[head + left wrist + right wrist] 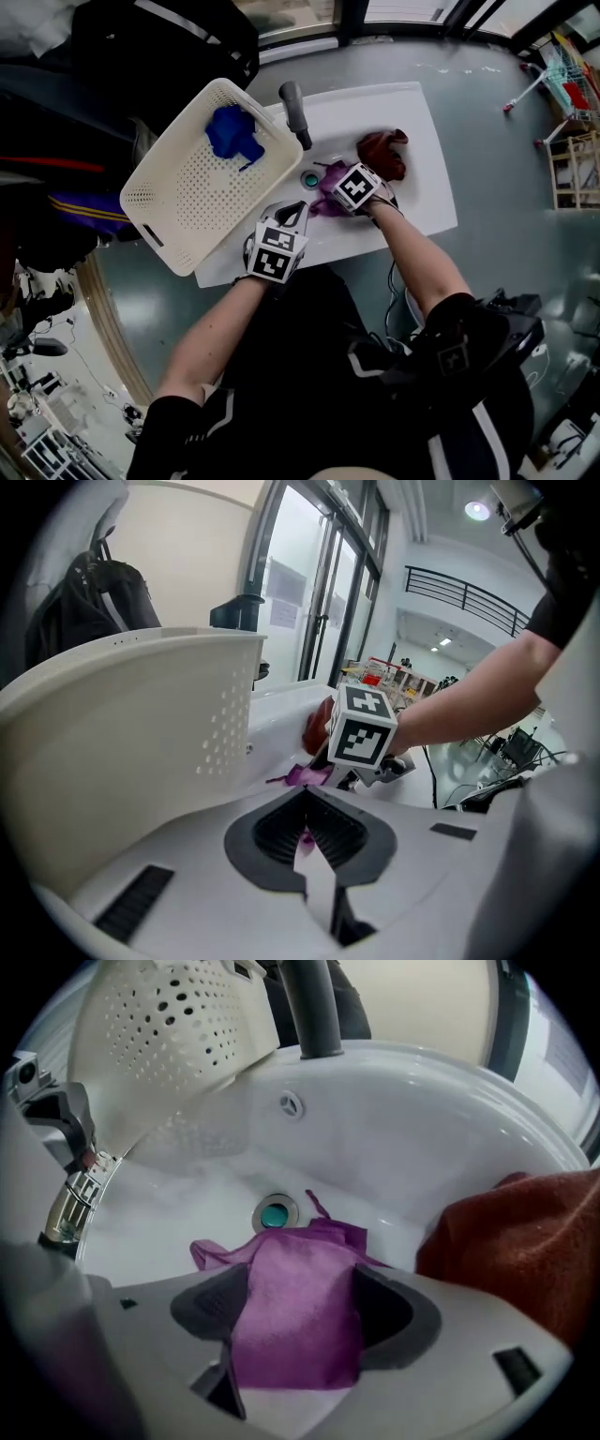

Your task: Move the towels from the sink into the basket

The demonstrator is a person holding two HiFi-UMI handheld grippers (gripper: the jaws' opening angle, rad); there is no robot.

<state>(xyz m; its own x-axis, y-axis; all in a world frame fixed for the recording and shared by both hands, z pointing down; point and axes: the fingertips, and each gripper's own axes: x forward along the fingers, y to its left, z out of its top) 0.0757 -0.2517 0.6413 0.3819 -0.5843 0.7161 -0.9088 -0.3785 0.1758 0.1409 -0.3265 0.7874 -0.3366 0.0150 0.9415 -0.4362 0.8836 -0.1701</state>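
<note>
**A:** How did the right gripper [295, 1309] stand?

**B:** It pointed steeply down into the sink [403, 1129] with its jaws spread wide. The purple towel [298, 1330] was bunched in the gap and reached from one dark pad [386, 1309] across to the other. I saw no squeeze on the cloth, so I took the jaws as set around it and not clamped on it.

**A:** Where was that towel lying?

**B:** It lay on the basin floor, and one corner trailed toward the drain [275, 1213].

**A:** And the other towels?

**B:** A red-brown towel [525, 1241] was heaped against the basin wall, just beside the right gripper. I could not tell whether the two touched. A blue towel [232, 134] already lay in the basket [192, 199], which sat tilted over the sink's edge next to the faucet [294, 112].

**A:** What about the left gripper [307, 829]?

**B:** Its jaws were drawn together with only a thin seam between the ribbed pads, and they gripped nothing. A speck of purple showed at that seam, too small to identify. The gripper hung at the sink's front edge, close to the basket wall and near the right gripper.
</note>
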